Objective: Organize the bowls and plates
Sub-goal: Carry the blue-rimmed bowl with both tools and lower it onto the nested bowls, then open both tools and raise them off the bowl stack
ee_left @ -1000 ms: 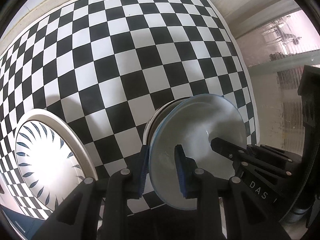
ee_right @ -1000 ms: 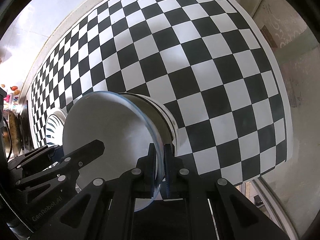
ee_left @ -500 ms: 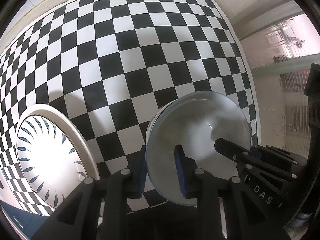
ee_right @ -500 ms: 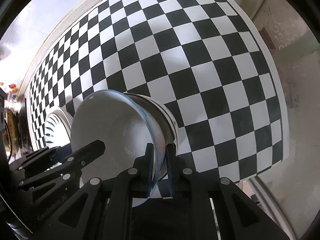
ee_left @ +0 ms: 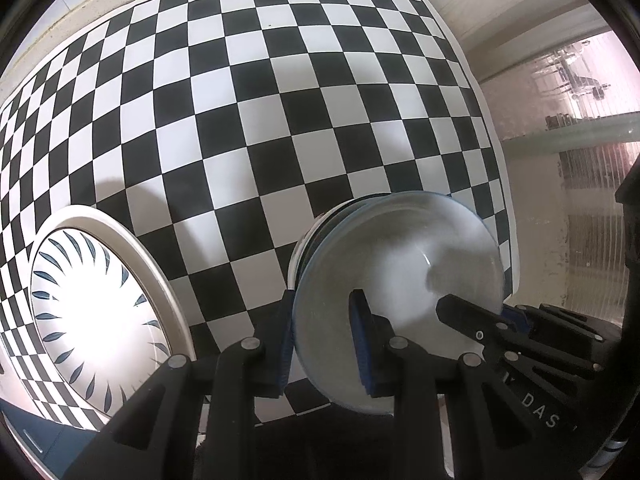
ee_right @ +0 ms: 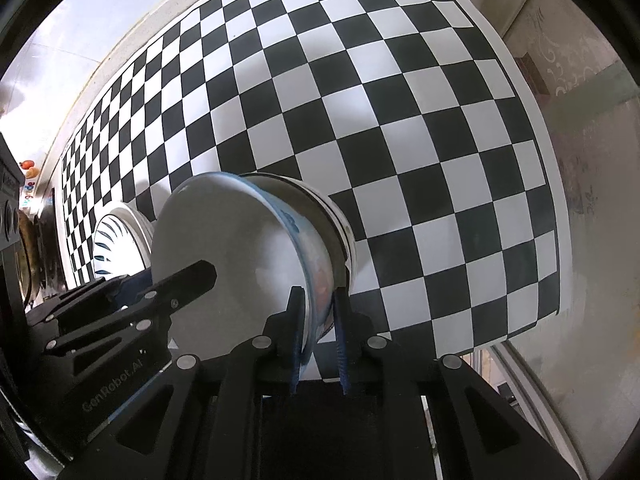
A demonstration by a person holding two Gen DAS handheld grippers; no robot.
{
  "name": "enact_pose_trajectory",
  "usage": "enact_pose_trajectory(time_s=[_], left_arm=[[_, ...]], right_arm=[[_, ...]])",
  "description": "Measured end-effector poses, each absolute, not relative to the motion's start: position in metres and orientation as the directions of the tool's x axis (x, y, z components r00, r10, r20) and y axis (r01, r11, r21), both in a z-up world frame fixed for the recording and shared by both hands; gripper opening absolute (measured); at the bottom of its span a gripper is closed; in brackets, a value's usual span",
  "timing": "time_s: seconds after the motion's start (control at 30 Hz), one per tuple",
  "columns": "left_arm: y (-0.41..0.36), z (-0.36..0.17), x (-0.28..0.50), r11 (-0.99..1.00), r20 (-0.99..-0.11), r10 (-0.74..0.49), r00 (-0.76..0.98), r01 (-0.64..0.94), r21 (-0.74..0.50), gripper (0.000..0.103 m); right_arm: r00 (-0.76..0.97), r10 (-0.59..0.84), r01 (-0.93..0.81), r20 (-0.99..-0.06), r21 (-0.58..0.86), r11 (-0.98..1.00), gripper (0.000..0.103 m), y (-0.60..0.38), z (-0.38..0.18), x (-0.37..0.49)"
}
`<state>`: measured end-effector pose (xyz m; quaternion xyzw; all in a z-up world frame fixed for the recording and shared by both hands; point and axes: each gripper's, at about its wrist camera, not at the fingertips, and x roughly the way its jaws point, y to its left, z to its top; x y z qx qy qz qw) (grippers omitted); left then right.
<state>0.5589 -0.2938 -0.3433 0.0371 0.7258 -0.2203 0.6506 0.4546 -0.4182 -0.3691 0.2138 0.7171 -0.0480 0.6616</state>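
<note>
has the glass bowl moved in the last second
Yes. The glass bowl, gripped by both tools, has sunk into the white bowl on the checkered mat, covering more of it.

in the left wrist view, the right gripper (ee_left: 508,322) reaching in from the right bears white letters "das" on its black body. in the right wrist view, the left gripper (ee_right: 160,284) at the left bears embossed "genrobot.ai".

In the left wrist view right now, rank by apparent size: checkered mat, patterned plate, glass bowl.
1. checkered mat
2. and 3. patterned plate and glass bowl look alike in spread; the bowl, gripped by both claws, is nearer the camera, so unranked.
</note>
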Motion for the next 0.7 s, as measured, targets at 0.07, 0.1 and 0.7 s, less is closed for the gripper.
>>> enact_pose_trajectory(time_s=[0.07,0.1,0.7], left_arm=[[-0.295,-0.343,0.559,0.901,-0.962,-0.228,-0.149,0.343,-0.266,0.023],[-0.295,-0.343,0.558,0.900,-0.963,-0.229,-0.143,0.345,-0.266,0.023],[-0.274,-0.278,0.528,0.890,-0.975,-0.221,0.012,0.412,-0.196,0.023]], right_arm=[[-0.035,0.251,0.372,-0.967,0.221,0.902,0.014,-0.420,-0.370,0.453],[-0.034,0.256,0.372,-0.966,0.226,0.900,0.013,-0.421,-0.371,0.452],[0.092,0.120,0.301,-0.989,0.142,0.943,0.011,-0.408,-0.313,0.422]])
